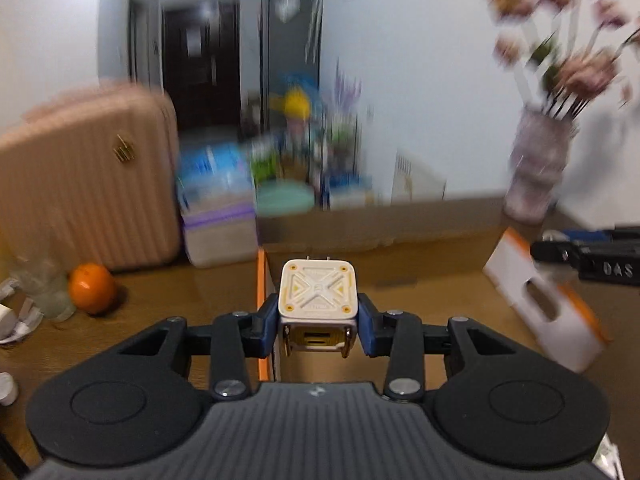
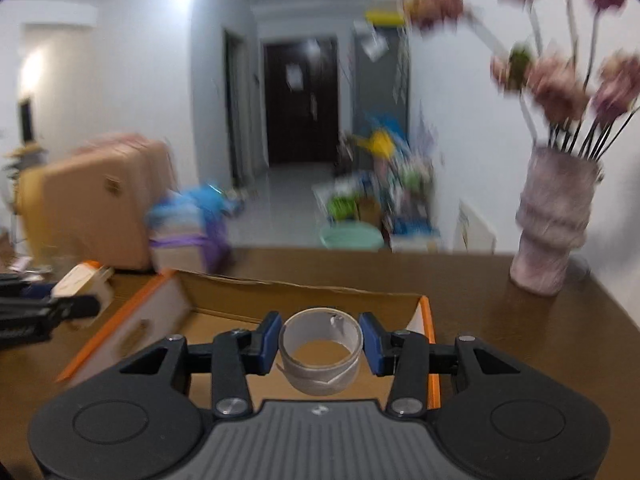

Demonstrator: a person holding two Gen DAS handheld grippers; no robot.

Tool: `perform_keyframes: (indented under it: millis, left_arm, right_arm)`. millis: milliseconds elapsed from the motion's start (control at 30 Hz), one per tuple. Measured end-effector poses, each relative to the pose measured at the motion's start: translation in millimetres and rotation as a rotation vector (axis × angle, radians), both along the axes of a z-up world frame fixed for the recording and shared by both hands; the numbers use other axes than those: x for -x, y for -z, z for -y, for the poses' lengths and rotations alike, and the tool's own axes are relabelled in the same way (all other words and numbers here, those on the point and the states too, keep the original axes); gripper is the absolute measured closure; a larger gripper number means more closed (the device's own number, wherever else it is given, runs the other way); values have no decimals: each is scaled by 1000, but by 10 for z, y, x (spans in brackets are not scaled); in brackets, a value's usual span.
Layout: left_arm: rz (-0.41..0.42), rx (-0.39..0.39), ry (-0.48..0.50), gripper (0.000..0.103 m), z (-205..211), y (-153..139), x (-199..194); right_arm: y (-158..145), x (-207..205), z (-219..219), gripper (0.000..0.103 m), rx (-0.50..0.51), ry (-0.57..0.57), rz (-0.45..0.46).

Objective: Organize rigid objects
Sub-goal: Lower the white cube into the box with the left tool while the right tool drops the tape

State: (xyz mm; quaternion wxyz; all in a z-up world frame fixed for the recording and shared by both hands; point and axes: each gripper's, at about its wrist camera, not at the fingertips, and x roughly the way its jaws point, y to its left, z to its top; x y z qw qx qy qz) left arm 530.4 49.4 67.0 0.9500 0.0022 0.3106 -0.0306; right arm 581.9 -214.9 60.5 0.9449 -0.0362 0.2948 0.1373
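My left gripper [image 1: 318,330] is shut on a white and yellow cube-shaped charger [image 1: 317,294] with metal prongs, held above the open cardboard box [image 1: 264,280] with orange edges. My right gripper [image 2: 320,344] is shut on a grey tape roll [image 2: 320,354], its hole facing up, held over the same box [image 2: 224,308]. The other gripper shows as a black shape at the right edge of the left wrist view [image 1: 592,262] and at the left edge of the right wrist view [image 2: 36,314].
The box sits on a brown wooden table [image 2: 520,328]. A vase of pink flowers [image 2: 554,220] stands at the table's right back. An orange [image 1: 92,288] and a clear glass [image 1: 40,288] are at the left. A pink suitcase [image 1: 88,184] and floor clutter lie beyond.
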Motion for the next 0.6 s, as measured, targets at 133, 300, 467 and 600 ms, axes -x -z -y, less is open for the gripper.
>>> perform_keyframes:
  millis: [133,300,467,600]
  left_arm:
    - [-128,-14,5,64,-83,237,-589]
    - [-180,-81,57,63,-42,486,-811]
    - [-198,-64,39,61,11,517,-901]
    - [-172,-35,25,56,-21,381,-807]
  right_arm:
    - [298,-730,-131,61,70,24,-168]
    - [609,-1040,-327,61,162,63,-211]
    - [675,-1041,-406,53,207,64,-212]
    - [478,-894,-356,37,183,78,-164]
